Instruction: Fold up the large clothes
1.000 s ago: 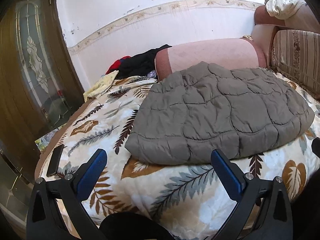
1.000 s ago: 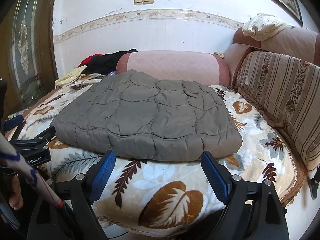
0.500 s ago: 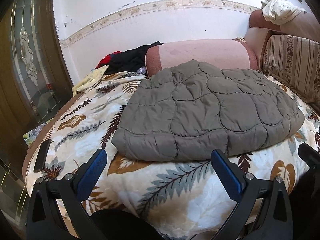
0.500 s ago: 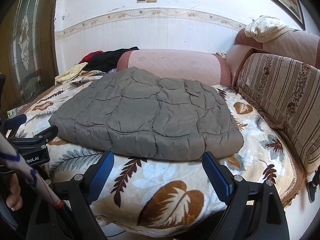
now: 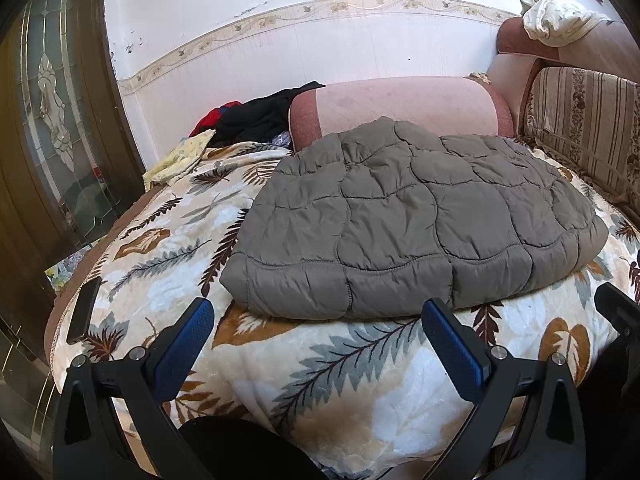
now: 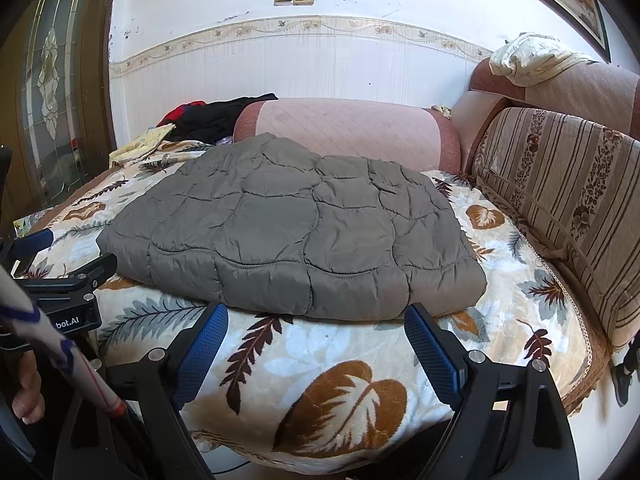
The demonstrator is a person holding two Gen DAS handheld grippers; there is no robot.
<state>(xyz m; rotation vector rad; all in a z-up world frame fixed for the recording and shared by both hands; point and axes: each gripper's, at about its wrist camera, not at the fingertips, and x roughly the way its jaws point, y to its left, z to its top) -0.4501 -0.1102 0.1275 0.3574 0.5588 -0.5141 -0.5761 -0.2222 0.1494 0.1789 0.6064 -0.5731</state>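
A grey quilted jacket (image 5: 416,220) lies folded flat on the leaf-patterned blanket (image 5: 360,384) of a sofa bed; it also shows in the right wrist view (image 6: 288,228). My left gripper (image 5: 318,344) is open and empty, just in front of the jacket's near edge, above the blanket. My right gripper (image 6: 316,344) is open and empty, in front of the jacket's near edge. The left gripper's body (image 6: 68,284) shows at the left of the right wrist view.
A pink bolster (image 6: 348,128) lies behind the jacket. A striped backrest (image 6: 560,200) runs along the right. Dark and red clothes (image 5: 256,118) are piled at the back left. A black phone (image 5: 83,310) lies at the blanket's left edge. A glass-panelled door (image 5: 52,120) stands left.
Both grippers have drawn back a little from the jacket and shifted slightly. The jacket has not moved. Both stay open.
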